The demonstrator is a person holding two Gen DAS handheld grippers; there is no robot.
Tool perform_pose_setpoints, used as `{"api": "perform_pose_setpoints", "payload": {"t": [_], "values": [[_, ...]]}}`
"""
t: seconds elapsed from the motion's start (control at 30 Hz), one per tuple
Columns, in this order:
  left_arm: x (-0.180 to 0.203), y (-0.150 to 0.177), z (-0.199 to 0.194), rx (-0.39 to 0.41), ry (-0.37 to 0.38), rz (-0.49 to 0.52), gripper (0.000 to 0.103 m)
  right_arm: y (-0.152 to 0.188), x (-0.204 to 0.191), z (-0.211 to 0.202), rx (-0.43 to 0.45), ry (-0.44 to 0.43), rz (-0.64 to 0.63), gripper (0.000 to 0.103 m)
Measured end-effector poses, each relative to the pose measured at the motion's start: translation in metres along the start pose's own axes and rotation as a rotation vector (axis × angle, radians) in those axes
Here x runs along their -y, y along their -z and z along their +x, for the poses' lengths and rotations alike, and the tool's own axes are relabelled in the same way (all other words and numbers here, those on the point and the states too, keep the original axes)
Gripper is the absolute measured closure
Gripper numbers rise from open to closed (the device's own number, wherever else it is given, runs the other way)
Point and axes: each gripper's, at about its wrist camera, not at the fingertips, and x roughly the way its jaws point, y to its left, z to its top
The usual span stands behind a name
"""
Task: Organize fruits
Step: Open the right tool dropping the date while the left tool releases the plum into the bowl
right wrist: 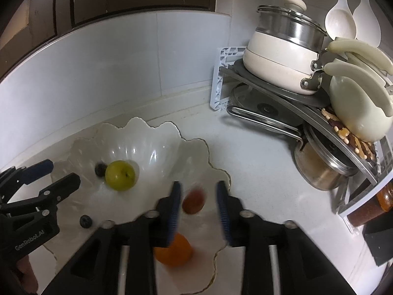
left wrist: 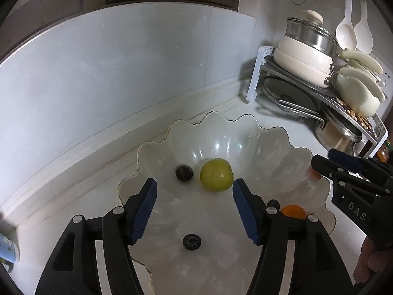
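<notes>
The left gripper (left wrist: 195,193) hangs over the white scalloped bowl (left wrist: 245,132) with its jaws apart and nothing between the blue pads. Beyond them a green apple (left wrist: 216,175) lies in the bowl's bottom, touching a blurred dark berry (left wrist: 183,172) on its left; a second dark berry (left wrist: 192,242) lies nearer the camera, between the fingers. An orange (left wrist: 293,211) peeks out behind the right finger.

The right gripper (right wrist: 198,198) also has its jaws parted, gripping nothing. Only its own view shows clearly the blurred reddish fruit (right wrist: 194,201) in the gap, free of both pads; the left view gives just a red smear at the bowl's right side. The orange lies below that gripper's left finger.

Outward, the white counter (right wrist: 258,162) carries a rack (right wrist: 218,78) with a lidded white pot (right wrist: 280,56).
</notes>
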Motion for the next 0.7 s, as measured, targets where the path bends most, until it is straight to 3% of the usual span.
{"api": "perform_pose_setpoints", "payload": {"t": [0.07, 0.1, 0.2, 0.33, 0.47, 0.7], "values": [[0.0, 0.001, -0.001, 0.002, 0.001, 0.0, 0.036, 0.0, 0.0, -0.003, 0.011, -0.003, 0.003, 0.043], [0.0, 0.001, -0.002, 0.005, 0.001, 0.0, 0.033, 0.0, 0.0, -0.005, 0.017, -0.005, 0.003, 0.041], [-0.001, 0.001, -0.005, 0.011, 0.0, -0.008, 0.023, 0.001, -0.001, -0.009, 0.027, -0.002, -0.004, 0.039], [-0.003, 0.002, -0.01, 0.021, -0.009, -0.01, 0.02, 0.001, -0.001, -0.012, 0.026, 0.005, 0.004, 0.039], [-0.004, 0.002, -0.016, 0.031, -0.024, -0.006, 0.019, 0.002, 0.0, -0.017, 0.035, 0.023, 0.019, 0.028], [-0.005, 0.005, -0.025, 0.045, -0.043, -0.008, 0.014, 0.004, 0.0, -0.028, 0.049, 0.028, 0.029, 0.028]]}}
